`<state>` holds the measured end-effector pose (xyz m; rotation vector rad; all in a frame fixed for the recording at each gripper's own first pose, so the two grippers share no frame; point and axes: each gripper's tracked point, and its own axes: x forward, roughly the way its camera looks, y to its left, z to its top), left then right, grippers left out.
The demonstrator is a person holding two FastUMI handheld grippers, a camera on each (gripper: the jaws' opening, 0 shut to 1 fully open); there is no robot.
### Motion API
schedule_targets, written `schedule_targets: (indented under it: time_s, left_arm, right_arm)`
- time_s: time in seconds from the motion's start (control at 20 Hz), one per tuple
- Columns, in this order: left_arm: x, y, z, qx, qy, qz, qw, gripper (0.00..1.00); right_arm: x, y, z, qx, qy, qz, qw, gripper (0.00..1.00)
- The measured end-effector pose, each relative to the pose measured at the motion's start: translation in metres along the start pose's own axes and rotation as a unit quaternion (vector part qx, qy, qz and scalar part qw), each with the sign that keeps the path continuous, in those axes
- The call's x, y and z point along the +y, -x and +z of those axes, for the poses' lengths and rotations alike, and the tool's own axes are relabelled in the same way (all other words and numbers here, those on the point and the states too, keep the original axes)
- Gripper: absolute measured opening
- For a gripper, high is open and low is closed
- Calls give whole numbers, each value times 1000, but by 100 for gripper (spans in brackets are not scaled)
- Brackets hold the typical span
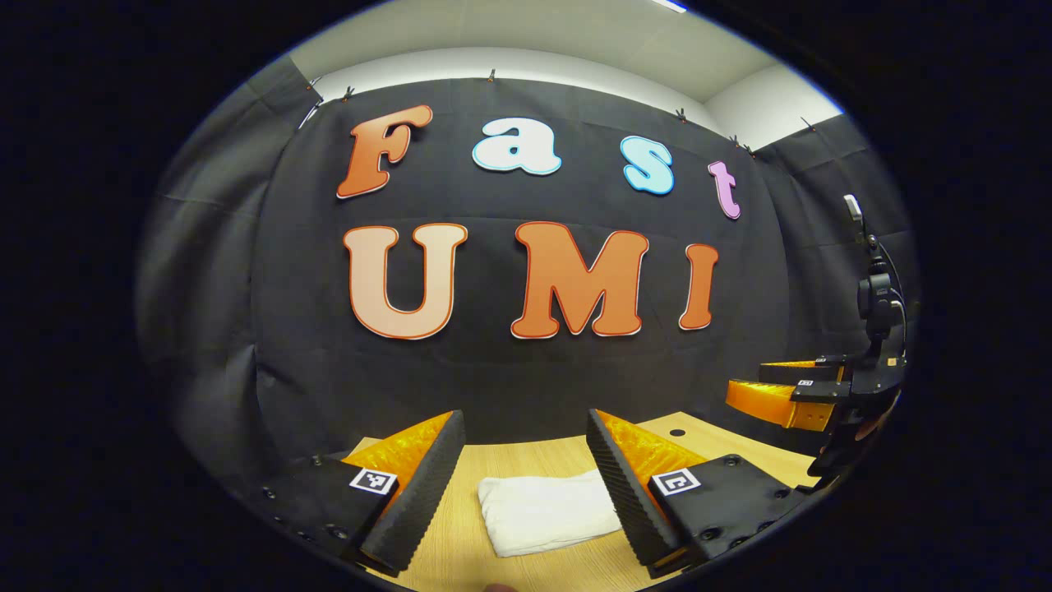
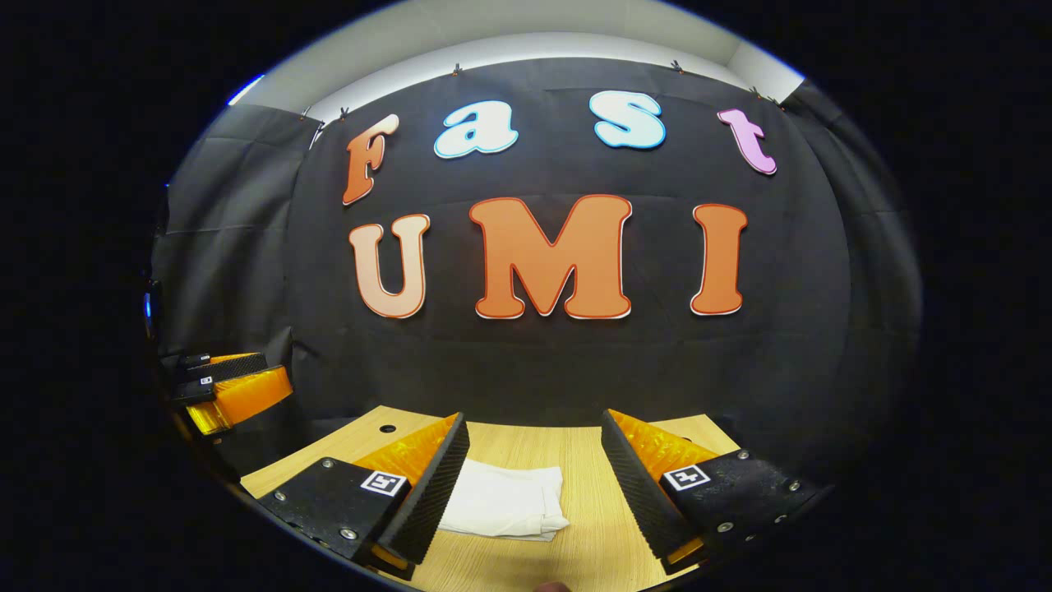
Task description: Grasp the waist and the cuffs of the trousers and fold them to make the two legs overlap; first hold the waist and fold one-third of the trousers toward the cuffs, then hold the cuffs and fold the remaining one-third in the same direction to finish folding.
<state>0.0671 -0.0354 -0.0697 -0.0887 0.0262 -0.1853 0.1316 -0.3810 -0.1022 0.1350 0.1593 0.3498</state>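
White trousers (image 1: 546, 511) lie folded into a compact rectangle on the wooden table (image 1: 526, 454). In the left gripper view my left gripper (image 1: 526, 481) hangs open above them, the bundle showing between its fingers and reaching under the right one. In the right gripper view the same trousers (image 2: 503, 500) lie low and left, partly behind the left finger of my right gripper (image 2: 534, 485), which is open and holds nothing. The right gripper (image 1: 809, 395) also appears at the far right of the left gripper view, raised off the table. The left gripper (image 2: 234, 390) shows at the left edge of the right gripper view.
The table has a small round hole (image 1: 676, 432) near its back edge, seen again in the right gripper view as a hole (image 2: 386, 428). The booth's black cloth wall (image 1: 526, 362) rises right behind the table.
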Motion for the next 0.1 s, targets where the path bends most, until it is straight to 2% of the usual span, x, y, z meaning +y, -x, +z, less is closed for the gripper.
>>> schedule_targets:
  time_s: [0.1]
  left_arm:
    - [-2,0,5,-14,-1,-1,1000,97]
  right_arm:
    - [7,3,2,-5,7,2,1000,98]
